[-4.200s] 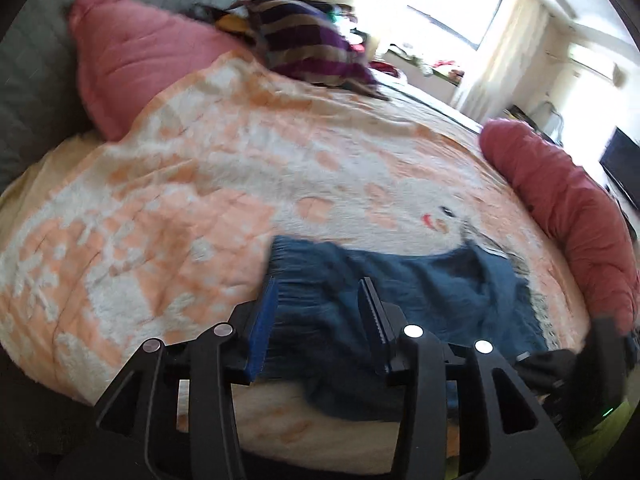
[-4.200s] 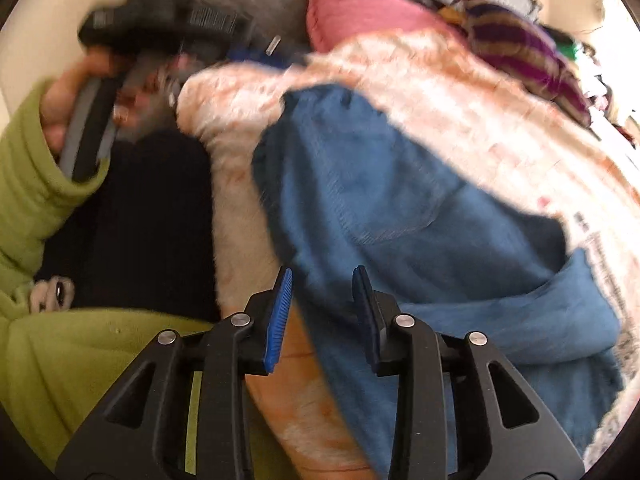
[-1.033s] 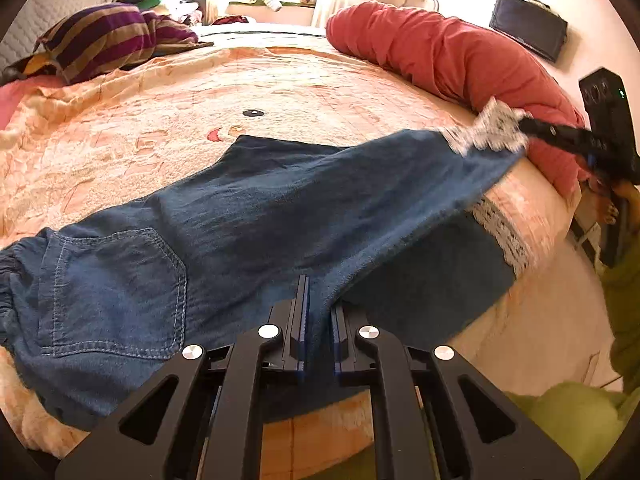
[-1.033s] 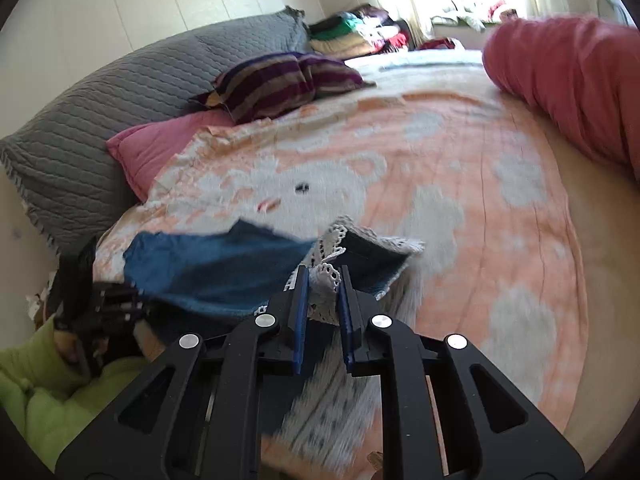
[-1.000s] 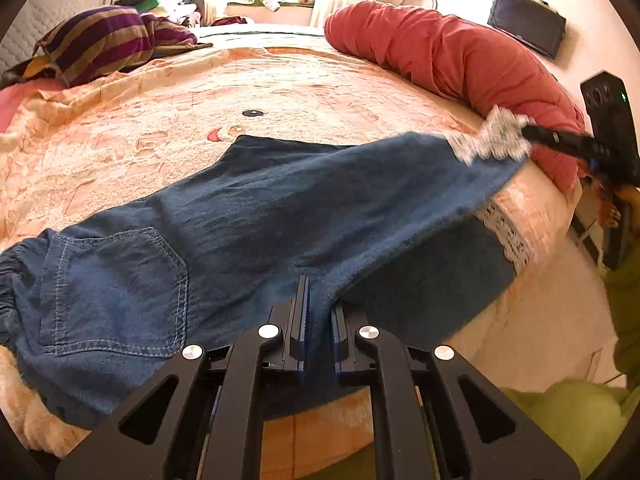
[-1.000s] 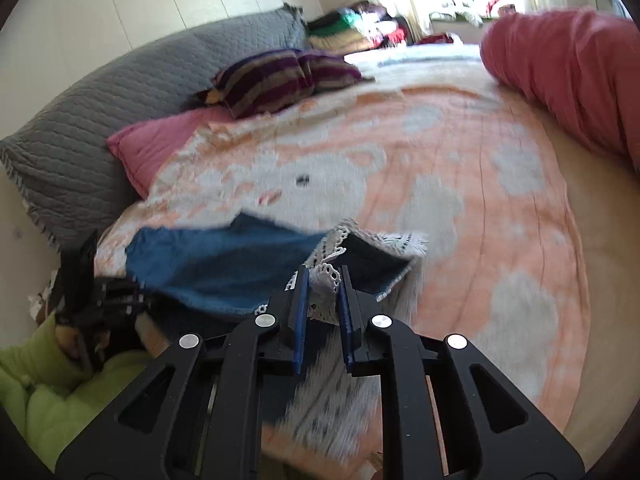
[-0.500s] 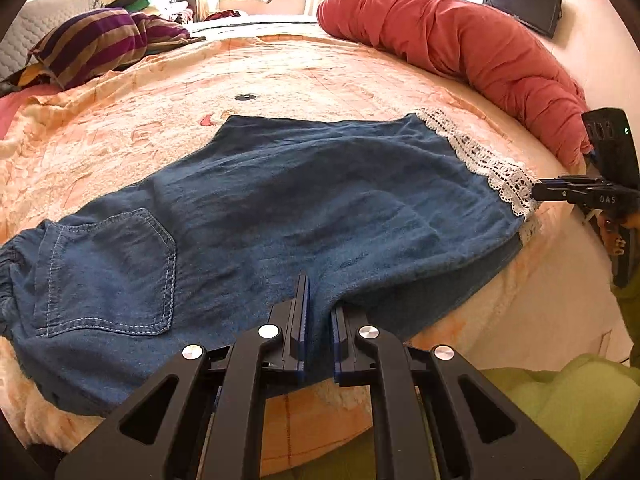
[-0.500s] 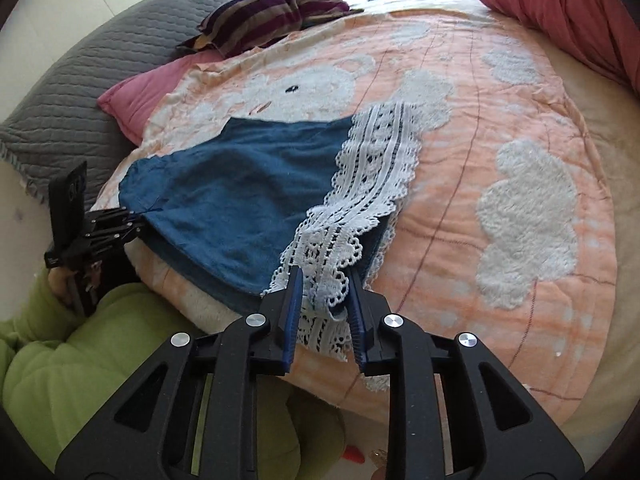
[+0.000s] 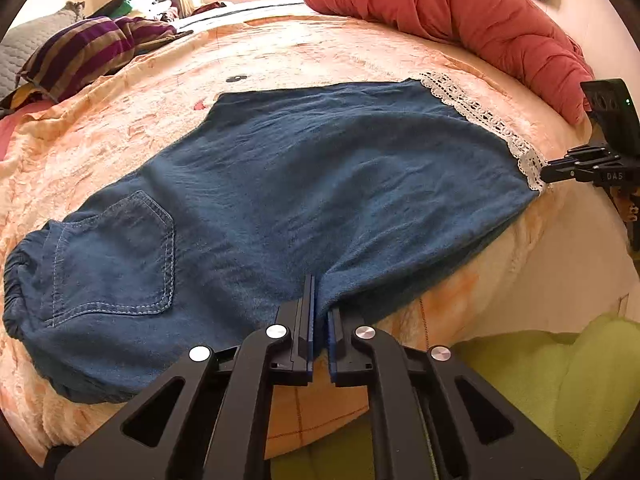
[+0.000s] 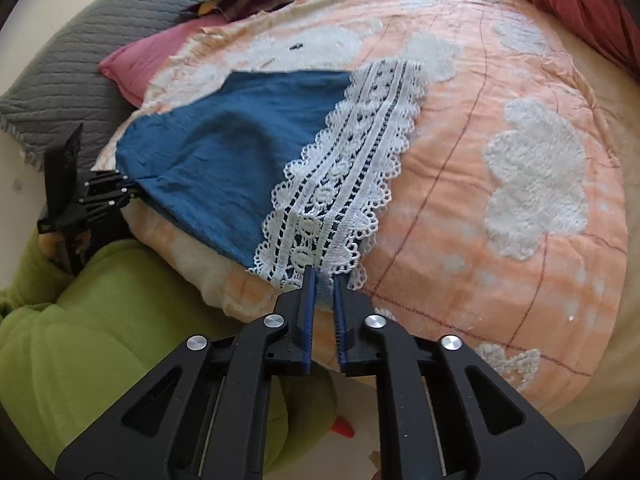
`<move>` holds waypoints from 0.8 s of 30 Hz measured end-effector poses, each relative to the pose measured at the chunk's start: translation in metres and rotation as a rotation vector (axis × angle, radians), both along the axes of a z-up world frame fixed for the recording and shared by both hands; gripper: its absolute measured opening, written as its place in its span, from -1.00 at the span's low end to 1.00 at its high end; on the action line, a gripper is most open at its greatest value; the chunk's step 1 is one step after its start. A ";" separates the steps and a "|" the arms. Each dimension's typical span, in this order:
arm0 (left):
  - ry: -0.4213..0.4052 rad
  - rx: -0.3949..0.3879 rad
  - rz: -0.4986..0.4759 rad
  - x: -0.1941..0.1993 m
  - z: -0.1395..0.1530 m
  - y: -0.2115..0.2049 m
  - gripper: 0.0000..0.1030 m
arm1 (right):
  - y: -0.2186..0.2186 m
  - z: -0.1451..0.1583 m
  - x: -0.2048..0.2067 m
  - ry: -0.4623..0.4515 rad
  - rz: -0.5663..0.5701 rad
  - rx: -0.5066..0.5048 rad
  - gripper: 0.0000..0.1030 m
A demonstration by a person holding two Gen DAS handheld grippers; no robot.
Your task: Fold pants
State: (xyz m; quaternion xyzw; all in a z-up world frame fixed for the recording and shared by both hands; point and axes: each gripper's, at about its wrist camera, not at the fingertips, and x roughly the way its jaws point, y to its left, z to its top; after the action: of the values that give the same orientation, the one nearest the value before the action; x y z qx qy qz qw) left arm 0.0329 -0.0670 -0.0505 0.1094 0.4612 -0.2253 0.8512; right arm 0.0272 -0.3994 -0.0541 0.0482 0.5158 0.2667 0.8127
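Blue denim pants (image 9: 280, 184) lie flat across the orange blanket, folded lengthwise, one leg over the other. The waistband and back pocket (image 9: 116, 256) are at the left, the white lace hem (image 9: 484, 120) at the right. My left gripper (image 9: 320, 300) is shut on the pants' near edge at mid-length. My right gripper (image 10: 324, 280) is shut on the near corner of the lace hem (image 10: 340, 184) at the bed's edge; it shows in the left wrist view (image 9: 560, 170) at far right. The left gripper shows in the right wrist view (image 10: 120, 190).
The orange and white blanket (image 10: 520, 160) covers the bed. A long red bolster (image 9: 460, 12) lies along the far side. A striped cushion (image 9: 84, 52), a pink pillow (image 10: 148, 60) and a grey pillow (image 10: 60, 72) lie at the head. My green sleeves (image 10: 100, 320) are below.
The lifted upper leg has come down flat over the lower one. My right gripper lowered the lace hem to the bed's near edge. My left gripper kept its hold.
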 end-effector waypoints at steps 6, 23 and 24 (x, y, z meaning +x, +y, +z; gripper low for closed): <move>-0.018 -0.050 -0.024 -0.011 0.013 0.007 -0.03 | -0.013 0.056 -0.003 -0.201 -0.052 -0.054 -0.47; -0.020 -0.198 0.769 0.014 0.030 0.197 0.88 | 0.079 0.021 0.025 -0.222 0.147 -0.059 -0.08; -0.014 -0.194 0.775 0.018 0.026 0.198 0.85 | 0.078 0.019 0.025 -0.213 0.146 -0.060 -0.05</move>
State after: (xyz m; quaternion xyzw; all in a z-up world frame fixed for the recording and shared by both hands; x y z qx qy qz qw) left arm 0.0508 0.1311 -0.0246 -0.1522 0.4391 0.0709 0.8826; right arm 0.0525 -0.3216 -0.0355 -0.0422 0.4365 0.3131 0.8424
